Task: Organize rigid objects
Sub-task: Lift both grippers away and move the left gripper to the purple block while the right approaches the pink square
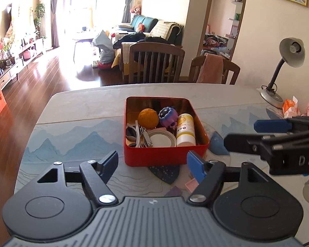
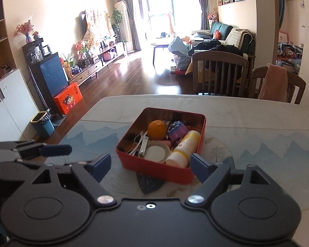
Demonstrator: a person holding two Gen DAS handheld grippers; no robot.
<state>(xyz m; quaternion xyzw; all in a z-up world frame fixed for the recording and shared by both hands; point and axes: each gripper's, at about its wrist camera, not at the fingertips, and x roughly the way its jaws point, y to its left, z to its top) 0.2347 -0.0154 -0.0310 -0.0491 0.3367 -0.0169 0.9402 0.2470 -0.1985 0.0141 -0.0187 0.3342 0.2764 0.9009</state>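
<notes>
A red tin box [image 1: 164, 154] [image 2: 154, 167] stands on the table. It holds an orange [image 1: 148, 117] [image 2: 157, 132], a purple toy [image 1: 168, 116] [image 2: 176, 132], a yellow-white bottle [image 1: 185, 132] [image 2: 183, 149], a round white lid [image 1: 159, 140] [image 2: 154, 152], nail clippers [image 1: 146, 136] and sunglasses [image 1: 131, 134]. My left gripper [image 1: 152, 165] is open and empty, just in front of the box. My right gripper [image 2: 150, 166] is open and empty, also just before the box; it shows at the right in the left wrist view [image 1: 243, 133].
A dark blue coaster [image 1: 164, 173] [image 2: 149, 183] lies under the box's near edge. A blue triangular piece [image 1: 218, 144] and a pink square [image 1: 191, 186] lie right of the box. A desk lamp [image 1: 278, 82] and packets [image 1: 291, 108] stand far right. Chairs [image 1: 154, 63] line the far edge.
</notes>
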